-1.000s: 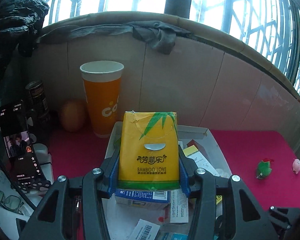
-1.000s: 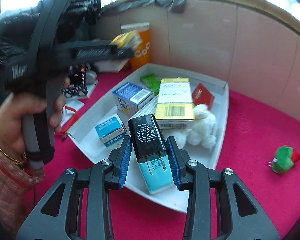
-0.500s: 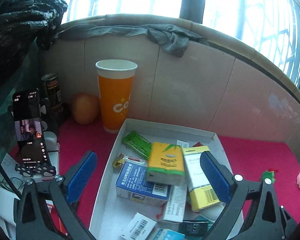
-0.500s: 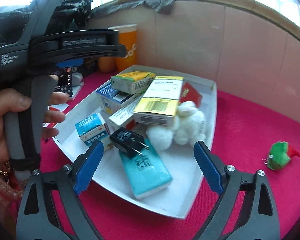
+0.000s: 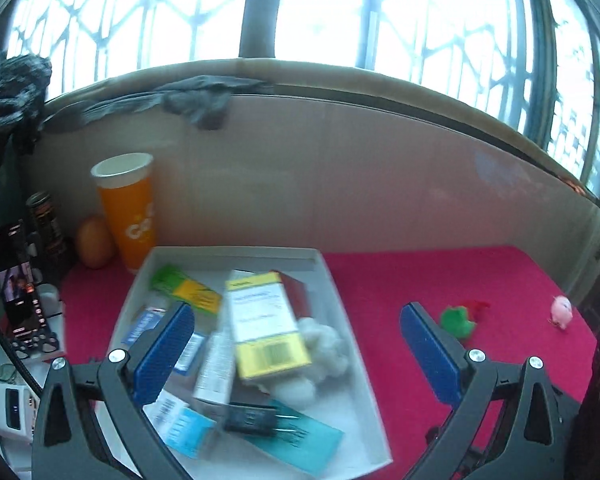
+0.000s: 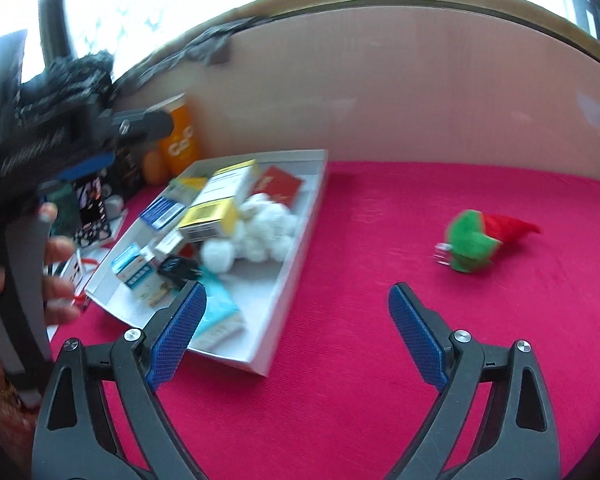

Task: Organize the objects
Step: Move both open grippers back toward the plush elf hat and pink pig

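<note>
Centrally, the shallow white cardboard tray [image 5: 332, 280] sits on the red felt worktop [image 6: 380, 240], packed with glossy cartons, a black charger [image 5: 250, 418] and a fluffy white toy [image 6: 260, 228]. Both tongs, left [image 5: 296, 350] and right [image 6: 296, 320], stand released and empty, jaws just opened.

The left gripper [image 5: 296, 348] is tilted downward with its blue-padded jaws spread wide and nothing between them, having just been opening. The right gripper [image 6: 298, 332] is also angled downward, its jaws wide apart and empty after just opening. In the right wrist view, the person's left hand [image 6: 40, 264] wraps around the grey handle of the left gripper, fingers curled at its front.
</note>
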### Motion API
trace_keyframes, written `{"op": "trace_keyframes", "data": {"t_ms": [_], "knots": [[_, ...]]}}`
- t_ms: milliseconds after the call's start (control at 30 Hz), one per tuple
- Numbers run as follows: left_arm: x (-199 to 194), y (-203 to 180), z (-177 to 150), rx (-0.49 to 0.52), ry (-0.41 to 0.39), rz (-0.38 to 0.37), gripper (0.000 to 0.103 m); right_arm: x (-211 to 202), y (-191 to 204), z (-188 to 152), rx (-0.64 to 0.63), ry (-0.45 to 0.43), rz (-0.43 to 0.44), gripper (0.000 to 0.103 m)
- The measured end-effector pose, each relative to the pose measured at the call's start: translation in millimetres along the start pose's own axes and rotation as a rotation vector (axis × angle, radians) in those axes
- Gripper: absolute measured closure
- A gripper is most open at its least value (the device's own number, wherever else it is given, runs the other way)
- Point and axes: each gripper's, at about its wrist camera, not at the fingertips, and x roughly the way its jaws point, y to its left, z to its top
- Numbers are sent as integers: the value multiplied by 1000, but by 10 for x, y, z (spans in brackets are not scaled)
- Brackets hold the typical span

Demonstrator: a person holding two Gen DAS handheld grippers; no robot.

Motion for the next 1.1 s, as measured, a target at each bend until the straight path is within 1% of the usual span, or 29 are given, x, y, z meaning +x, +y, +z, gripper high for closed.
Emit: {"op": "trace_keyframes", "data": {"t_ms": [100,300,467,600,833,900,933,1100], "knots": [[5,-273,-61,43,12,-41,0,-133,-219,-8,48,-17,-34,10],[11,-668,-202,88,50,-119,0,-380,-733,-88,158,-39,-113,10],[16,-900,-295,120,73,-152,0,-600,-1143,-192,239,-61,-177,10],[22,-1016,-334,120,85,-181,0,-793,-1422,-283,303,-93,-212,10],[25,-1170,-382,142,97,-199,0,-1060,-1771,-369,403,-174,-228,8],[30,-1203,-396,148,103,-202,0,-1090,-1823,-376,418,-186,-220,6],[35,-1215,-400,150,106,-203,0,-1104,-1846,-381,424,-191,-215,1],[63,-1264,-429,161,117,-205,0,-1183,-1903,-407,439,-215,-211,0]]}}
